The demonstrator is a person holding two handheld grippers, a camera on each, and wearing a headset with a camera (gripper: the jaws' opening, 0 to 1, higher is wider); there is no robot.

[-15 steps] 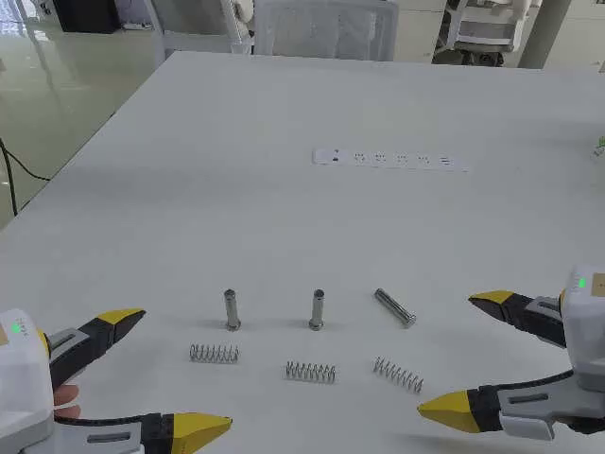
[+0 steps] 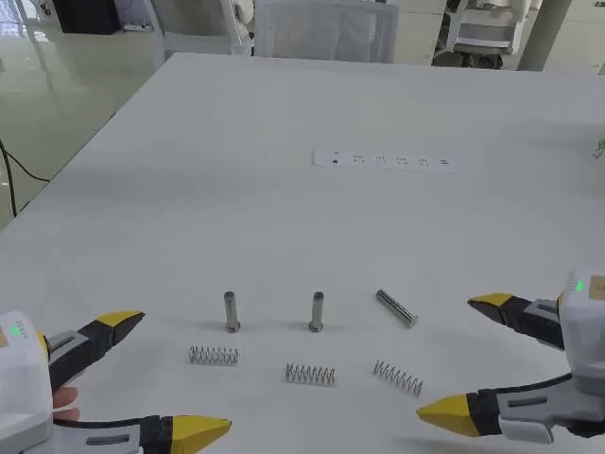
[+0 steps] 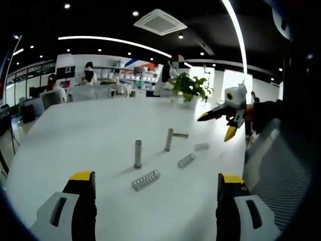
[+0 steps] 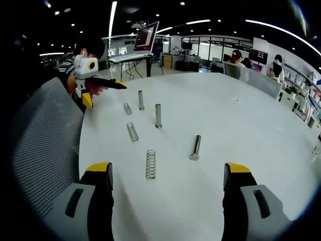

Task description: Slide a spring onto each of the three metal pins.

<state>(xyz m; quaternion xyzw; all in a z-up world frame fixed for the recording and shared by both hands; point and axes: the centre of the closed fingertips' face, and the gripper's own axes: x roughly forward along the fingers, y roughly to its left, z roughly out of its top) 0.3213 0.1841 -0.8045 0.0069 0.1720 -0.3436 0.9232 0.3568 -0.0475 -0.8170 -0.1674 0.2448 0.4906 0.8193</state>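
Note:
Three metal pins sit on the white table: the left pin and middle pin stand upright, the right pin lies on its side. In front of each lies a spring: left spring, middle spring, right spring. My left gripper is open at the near left edge, apart from the springs. My right gripper is open at the near right, just right of the right spring. In the right gripper view the nearest spring and lying pin are ahead of the jaws; the left gripper view has the nearest spring and upright pin.
A white power strip lies flat further back on the table. Chairs stand beyond the far edge. A potted plant stands at the table's end in the left gripper view.
The head view has shifted slightly. Both grippers stay open and almost in the same places; pins and springs have not moved.

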